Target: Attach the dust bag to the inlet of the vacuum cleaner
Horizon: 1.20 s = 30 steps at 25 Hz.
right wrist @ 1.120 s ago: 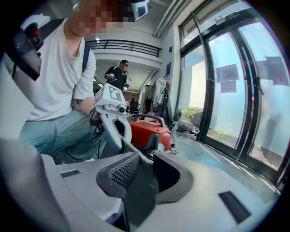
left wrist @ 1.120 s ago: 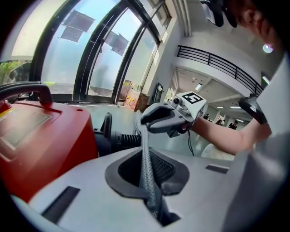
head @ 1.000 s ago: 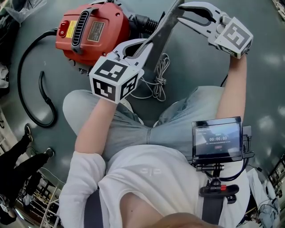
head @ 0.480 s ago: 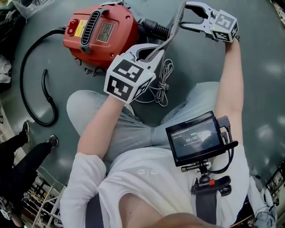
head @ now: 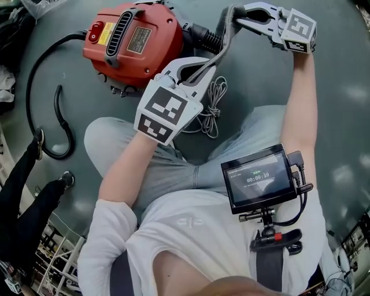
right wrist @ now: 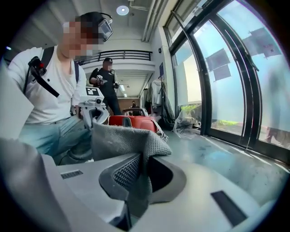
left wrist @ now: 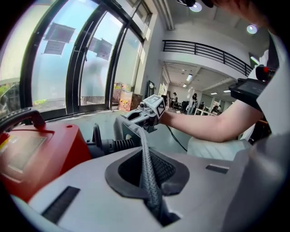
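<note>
dust bag [head: 218, 49], grey mesh, taut

The right gripper [head: 235, 17], open-jawed a moment ago, has just clamped onto the dust bag [head: 215, 54]

The chest-mounted screen [head: 256, 178] shows a timer reading 00:00:10; labels on the vacuum cleaner [head: 130, 40] are illegible.

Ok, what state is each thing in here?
bag: stretched between both grippers, not on the vacuum.
left gripper: shut on the bag.
right gripper: jaws just closed, shut on the bag.
vacuum: on the floor, no bag attached.
black cable: loose on the floor.
screen: lit.
</note>
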Each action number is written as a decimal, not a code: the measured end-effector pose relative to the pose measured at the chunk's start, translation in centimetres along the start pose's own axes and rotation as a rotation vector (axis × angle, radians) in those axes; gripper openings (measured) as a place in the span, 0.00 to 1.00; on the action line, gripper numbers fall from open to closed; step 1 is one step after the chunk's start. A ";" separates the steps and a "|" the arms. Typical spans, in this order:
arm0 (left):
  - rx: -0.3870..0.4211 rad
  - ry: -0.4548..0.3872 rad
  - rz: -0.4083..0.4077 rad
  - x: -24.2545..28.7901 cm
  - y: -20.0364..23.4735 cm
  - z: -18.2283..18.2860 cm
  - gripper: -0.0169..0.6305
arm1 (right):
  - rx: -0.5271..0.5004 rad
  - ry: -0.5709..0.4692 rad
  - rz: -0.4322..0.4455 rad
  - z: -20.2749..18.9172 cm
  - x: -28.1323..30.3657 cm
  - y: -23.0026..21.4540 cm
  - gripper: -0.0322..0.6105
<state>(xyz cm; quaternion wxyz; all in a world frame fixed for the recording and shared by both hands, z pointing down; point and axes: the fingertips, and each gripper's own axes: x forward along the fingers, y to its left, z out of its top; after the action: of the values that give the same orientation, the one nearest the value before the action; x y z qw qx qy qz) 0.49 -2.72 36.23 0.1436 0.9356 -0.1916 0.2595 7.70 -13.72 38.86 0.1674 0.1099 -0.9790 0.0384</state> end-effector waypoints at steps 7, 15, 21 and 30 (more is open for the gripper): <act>-0.018 0.001 0.057 -0.3 1.4 0.6 0.05 | 0.161 0.075 0.049 -4.5 1.1 1.5 0.11; -0.084 0.091 0.077 1.7 -0.1 -3.5 0.05 | 0.016 -0.112 -0.093 1.6 1.0 -0.6 0.09; -0.119 -0.005 0.136 -0.6 2.1 -0.8 0.05 | 0.128 0.028 -0.014 -4.1 2.4 0.8 0.09; -0.063 -0.008 0.153 -0.7 1.9 -0.4 0.05 | 0.147 -0.014 -0.056 -3.6 2.2 0.0 0.09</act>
<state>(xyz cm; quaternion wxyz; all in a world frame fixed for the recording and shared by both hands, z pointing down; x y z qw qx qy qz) -1.05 -4.11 36.50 0.1519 0.9143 -0.2713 0.2596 6.87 -13.75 42.98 0.1531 0.1494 -0.9712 0.1046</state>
